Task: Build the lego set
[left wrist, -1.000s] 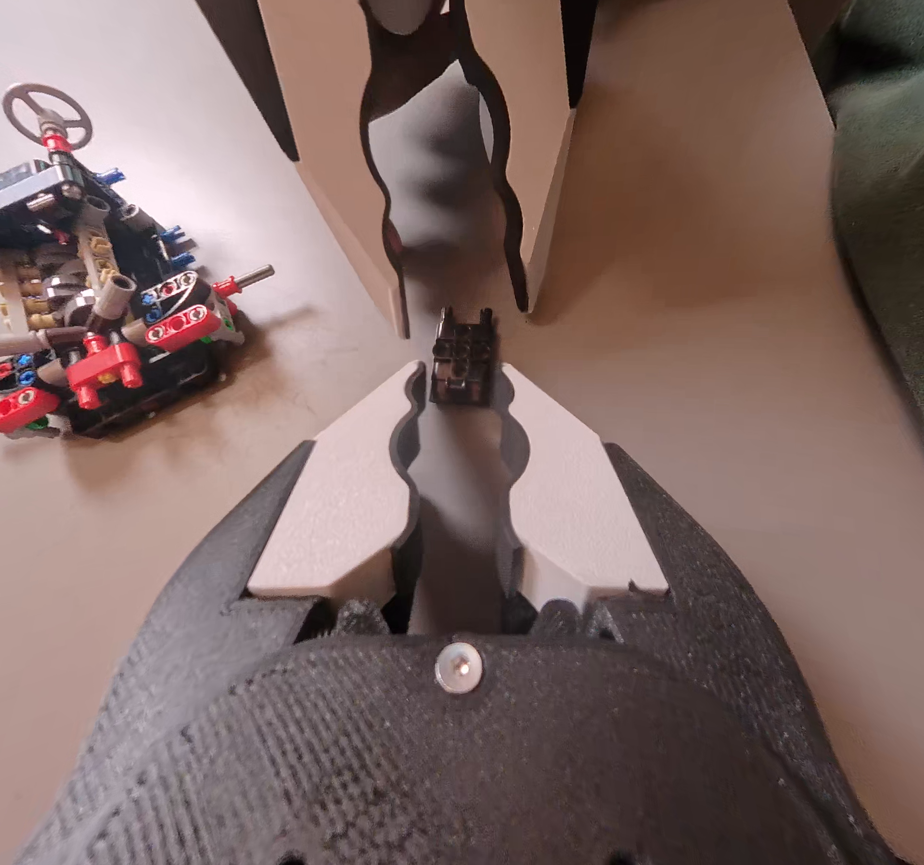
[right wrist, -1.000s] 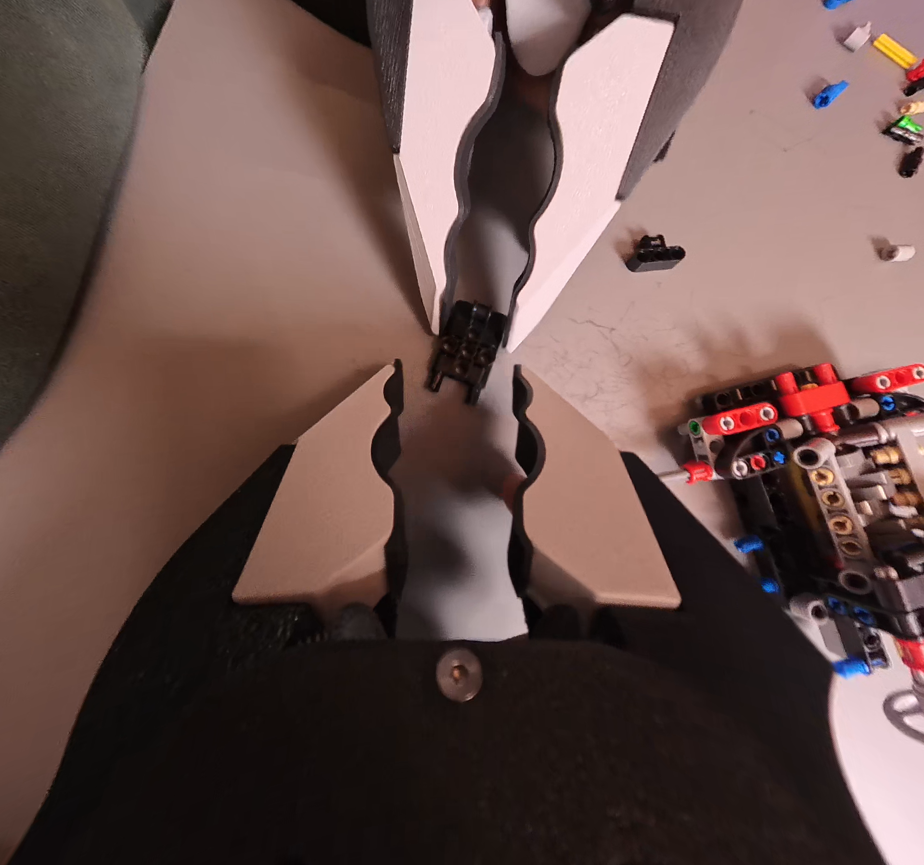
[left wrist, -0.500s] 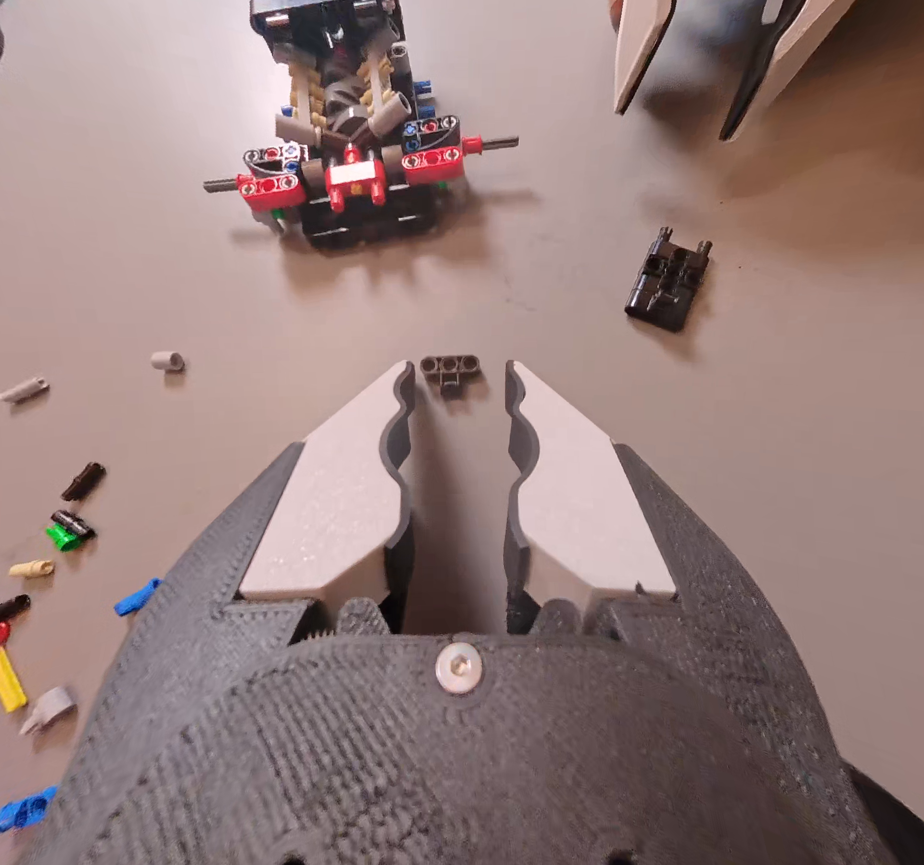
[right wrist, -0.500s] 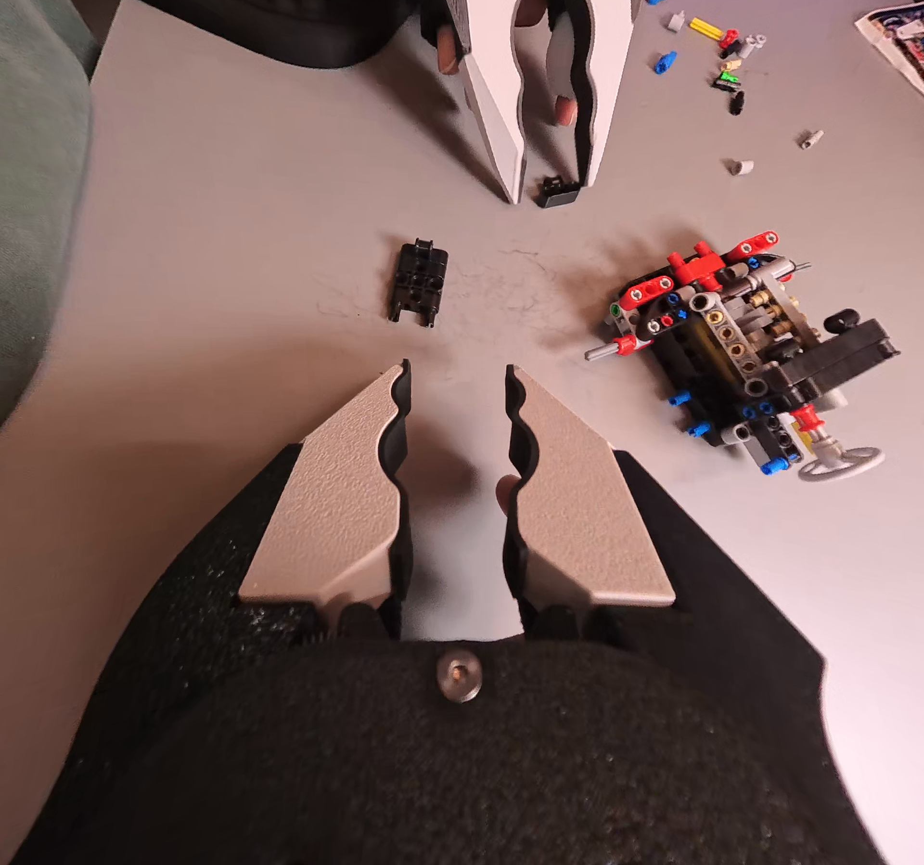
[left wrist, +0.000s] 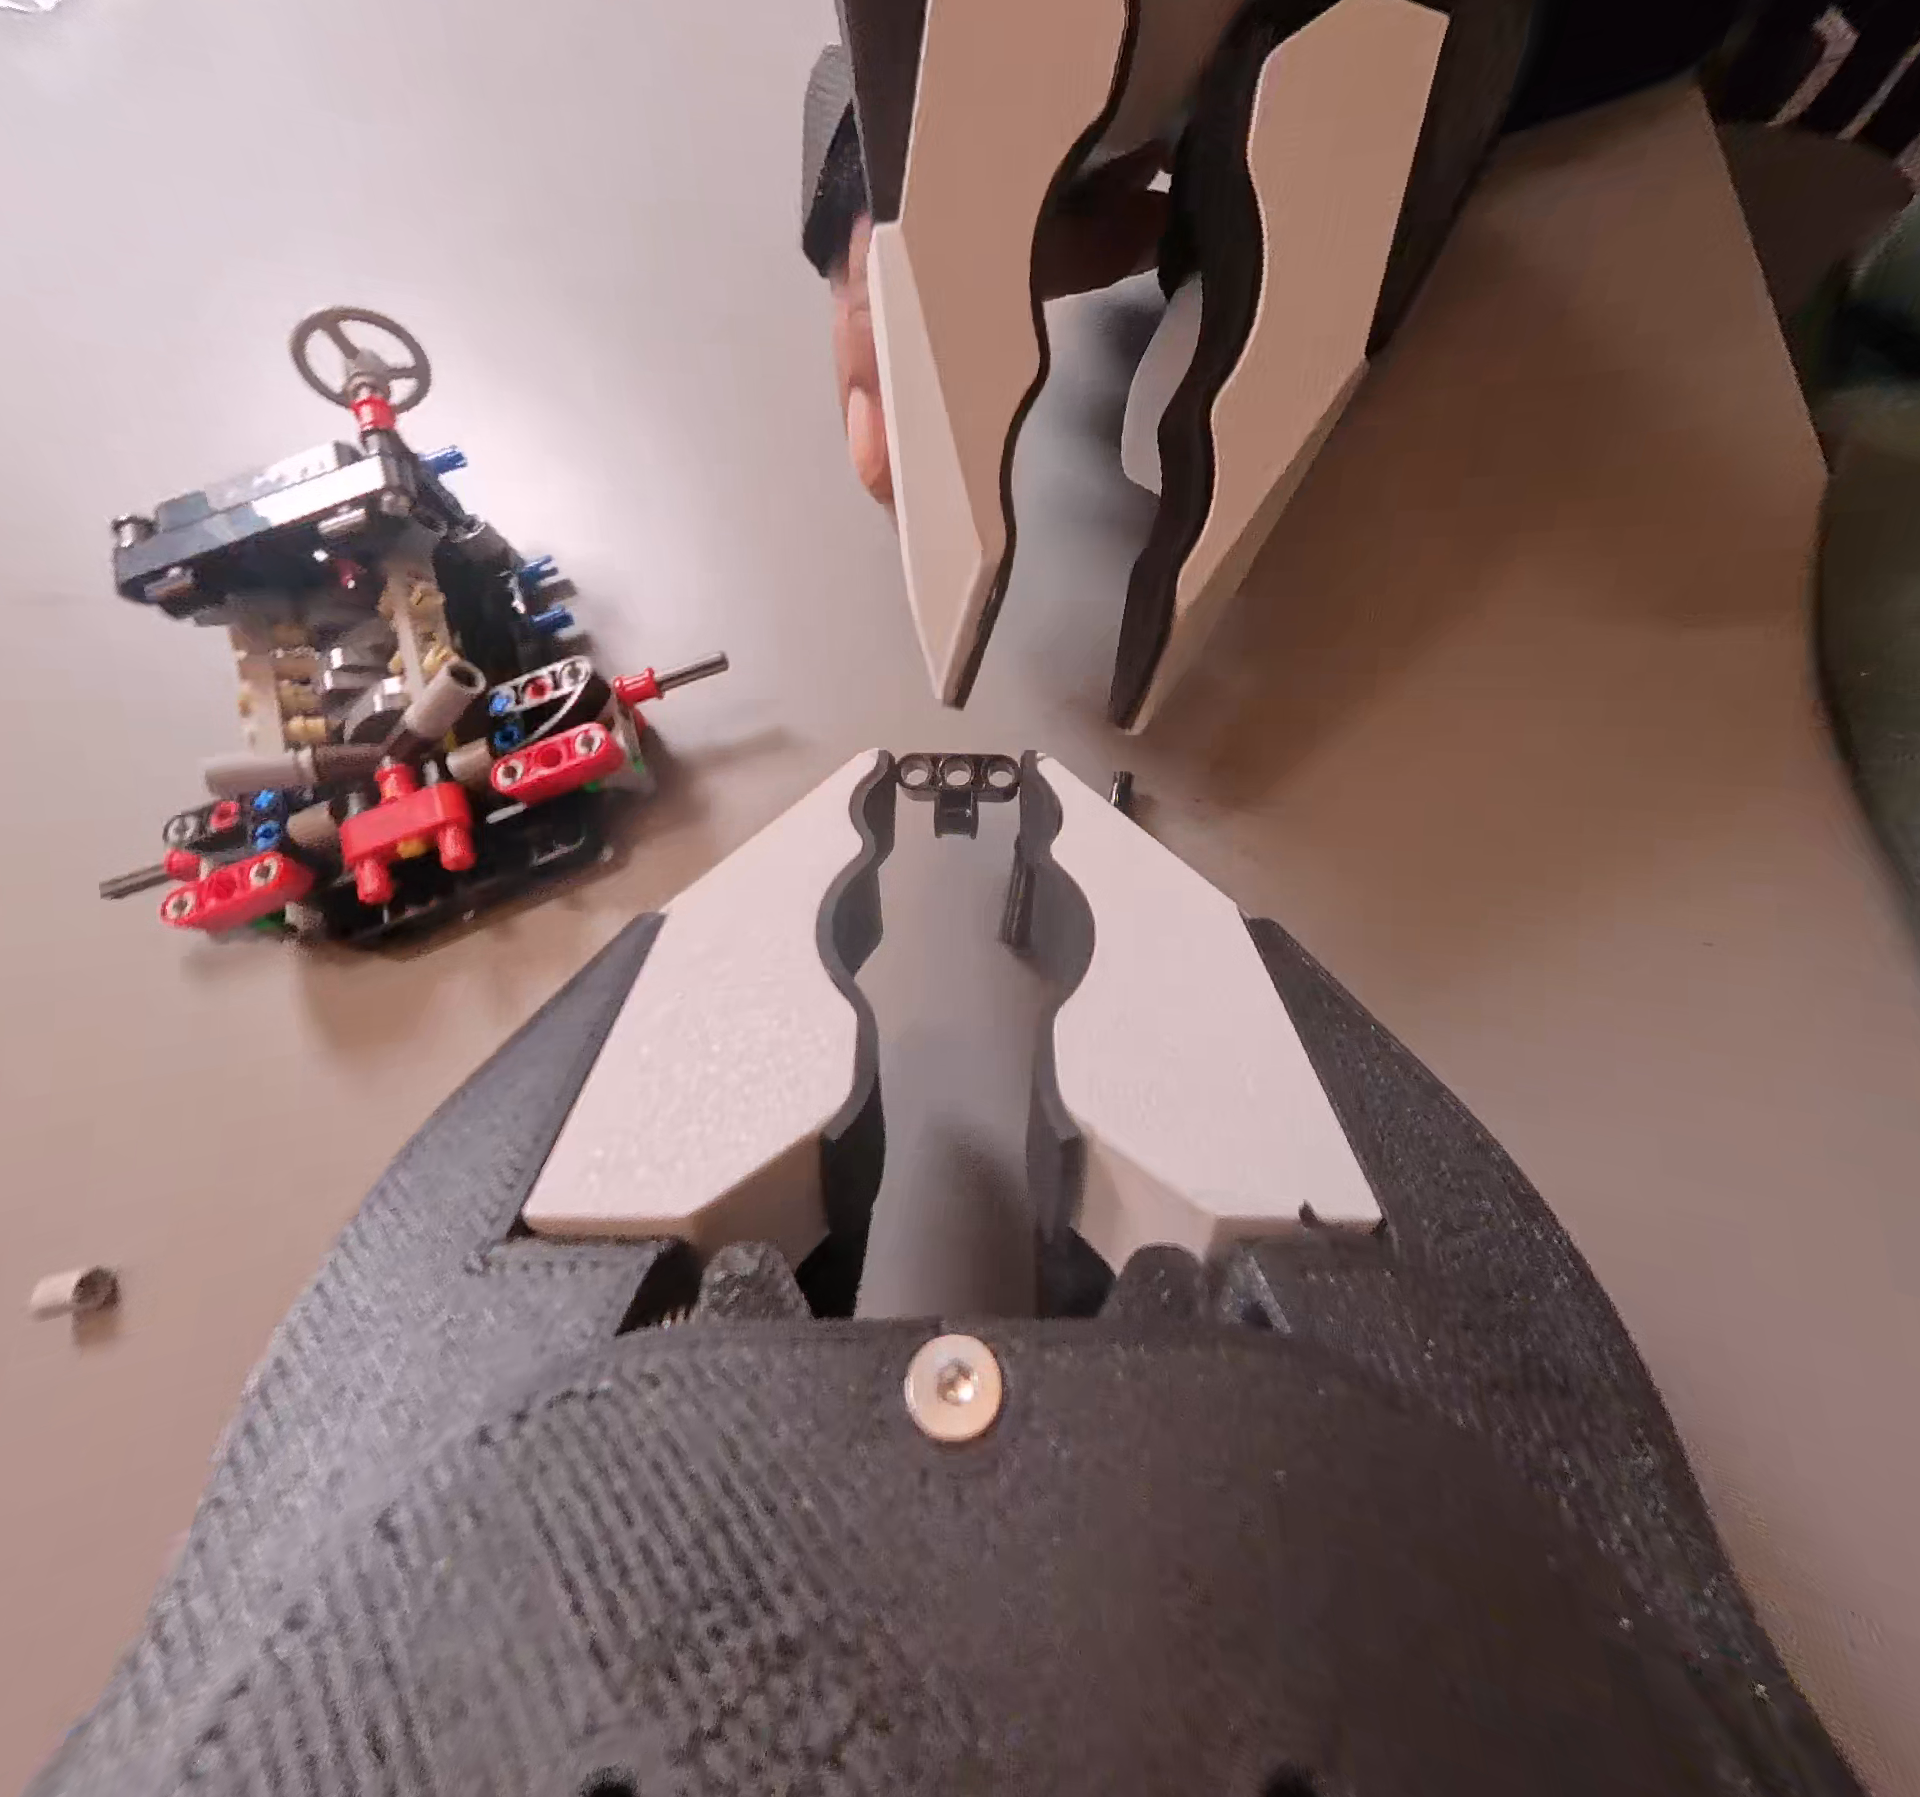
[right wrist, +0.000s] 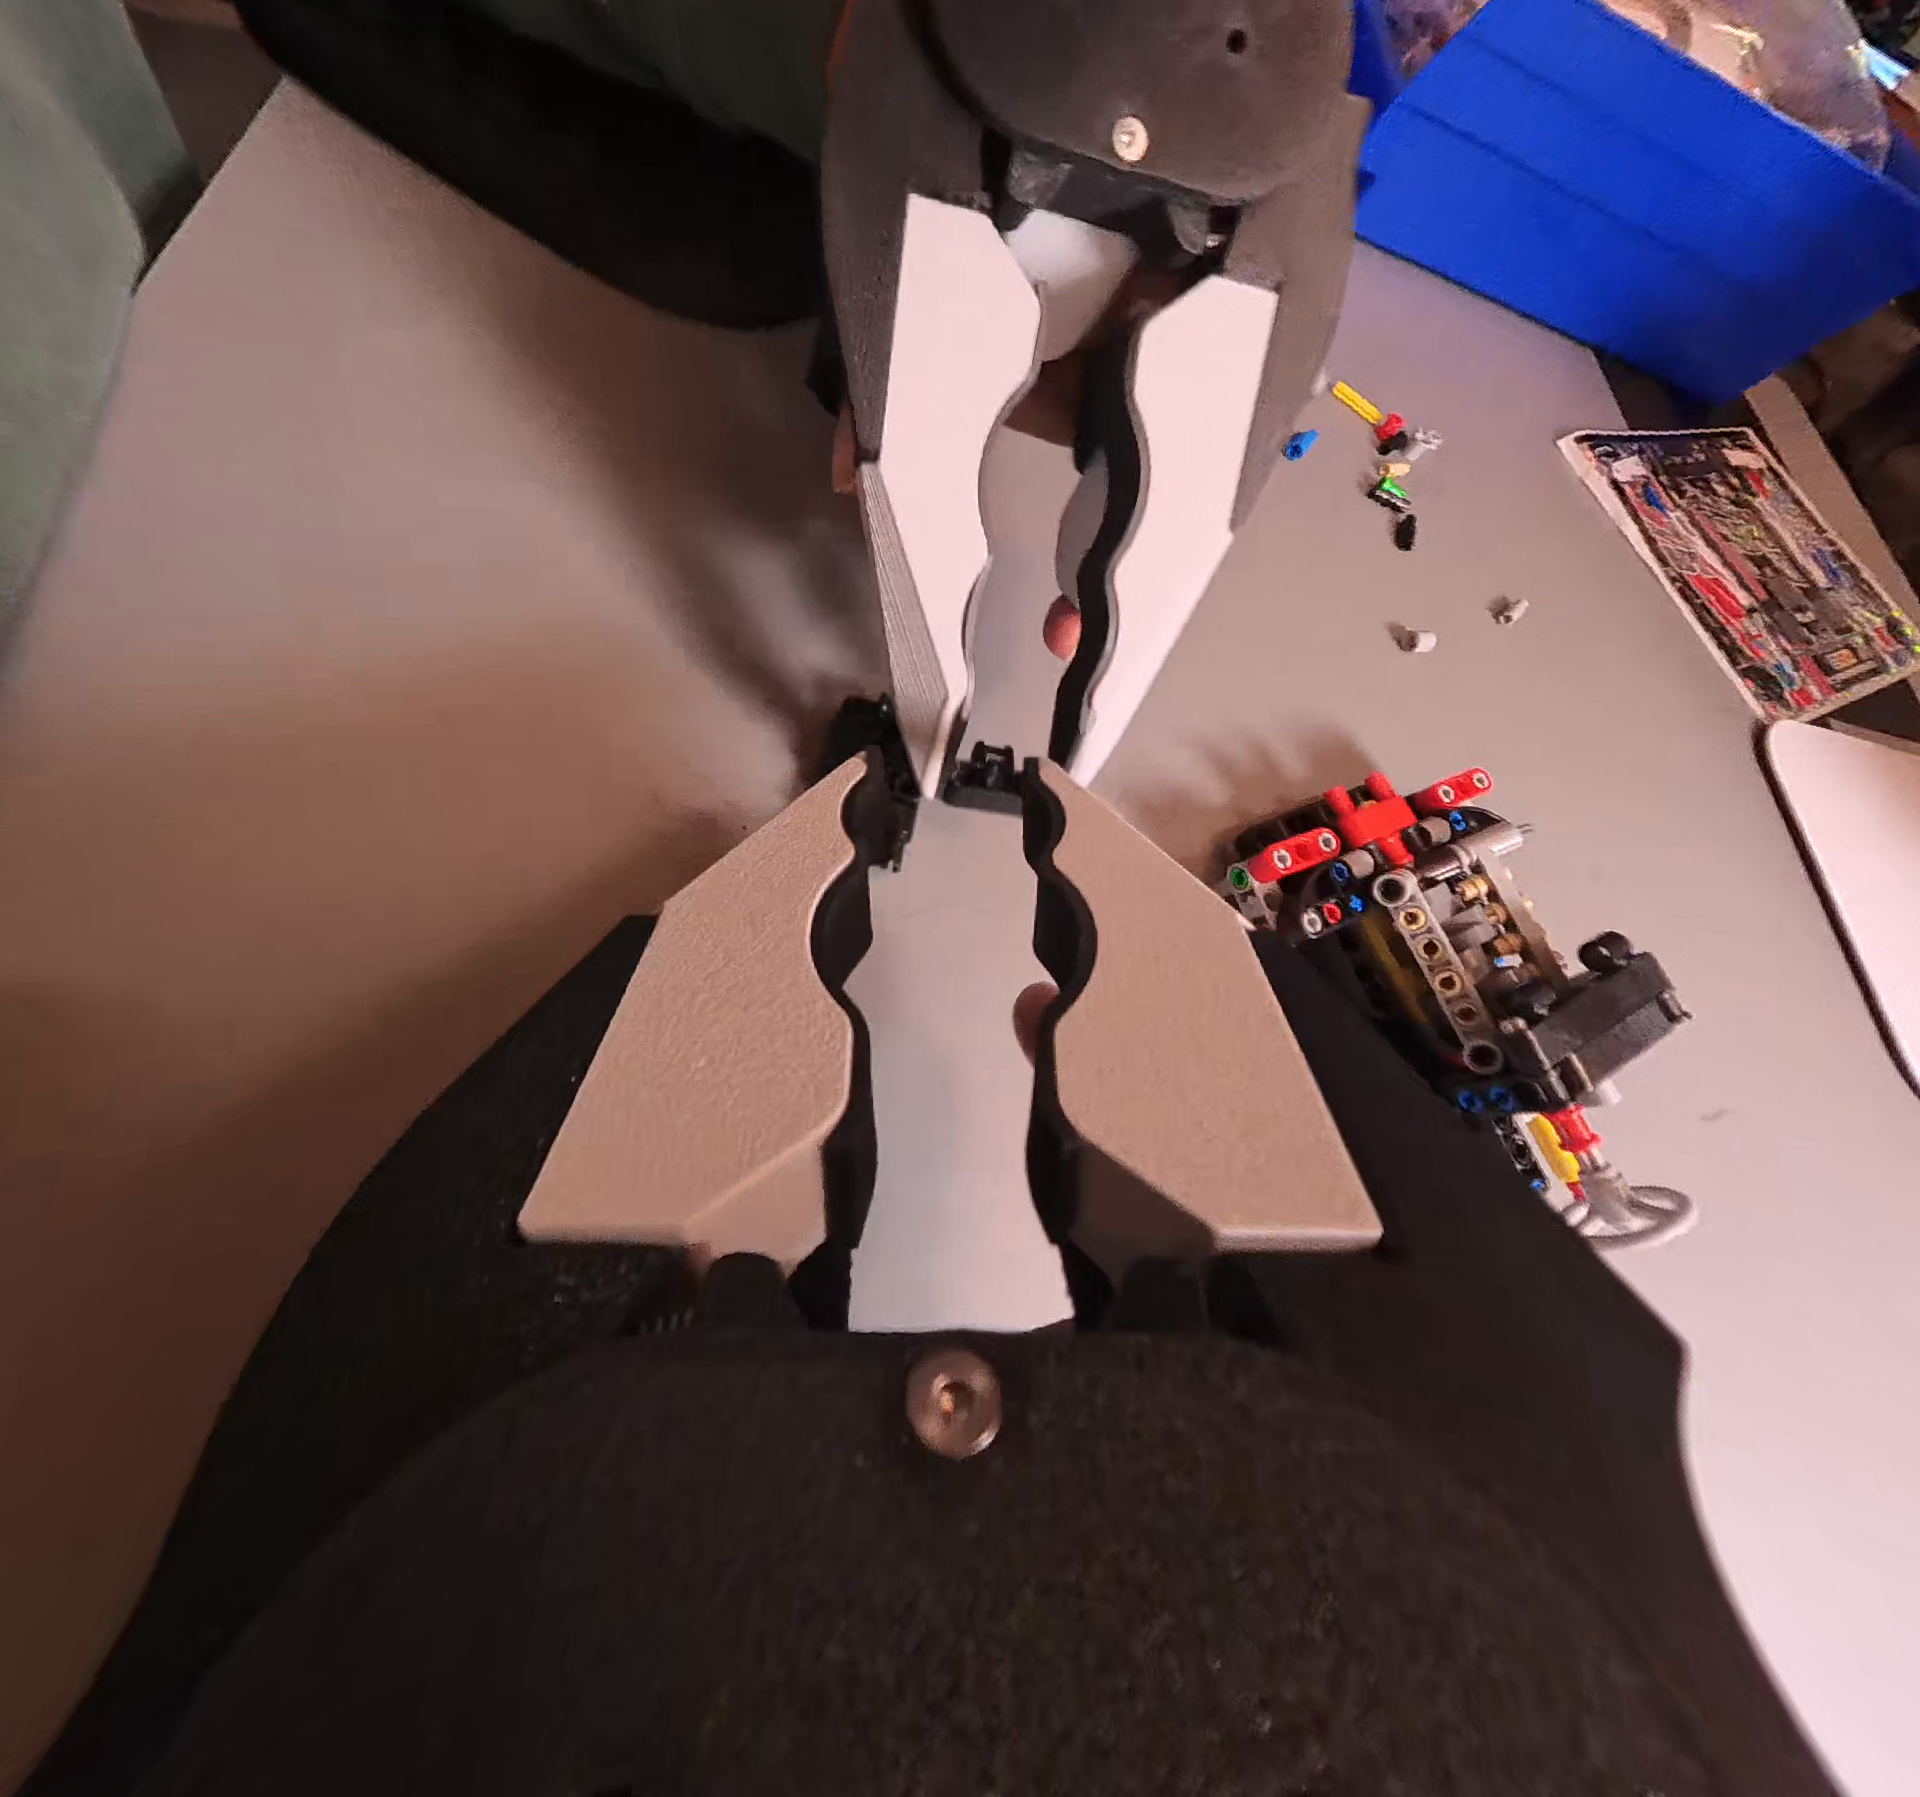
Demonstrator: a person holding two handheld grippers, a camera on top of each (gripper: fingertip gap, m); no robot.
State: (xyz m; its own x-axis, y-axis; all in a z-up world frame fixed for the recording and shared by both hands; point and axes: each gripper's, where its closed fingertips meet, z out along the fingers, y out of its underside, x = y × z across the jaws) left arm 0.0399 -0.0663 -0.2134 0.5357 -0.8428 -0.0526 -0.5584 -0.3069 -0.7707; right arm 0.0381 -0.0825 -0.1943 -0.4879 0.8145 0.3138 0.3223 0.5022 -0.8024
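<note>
Two grippers are meeting tip to tip over the near part of the table [right wrist: 416, 604]. The left gripper [left wrist: 957, 768] is pinching a small black three-hole connector [left wrist: 958, 779] right at its fingertips, jaws nearly closed on it, the piece's stub pointing back into the gap. The right gripper [right wrist: 943, 773] is sitting with jaws parted and nothing held; in the left wrist view it [left wrist: 1039, 713] is hanging just beyond the connector, tips apart.

A second black piece [right wrist: 868, 734] is lying on the table, partly hidden under the right gripper's left finger; only slivers of it are showing in the left wrist view beside the left gripper's right finger.

The partly built model [left wrist: 384, 708] is sitting well left of the left gripper, steering wheel [left wrist: 358, 357] pointing away, axle ends sticking out both sides. In the right wrist view the same model [right wrist: 1455, 958] is lying just right of the right gripper's finger, so room is tight there.

Open table is lying wide on the other side, running to the near edge. Loose small parts [right wrist: 1387, 469] are sitting far off past the model, with a printed booklet [right wrist: 1756, 563] at the table's far edge and a blue bin [right wrist: 1621, 178] behind it. One grey sleeve piece [left wrist: 73, 1290] is lying alone on the left.
</note>
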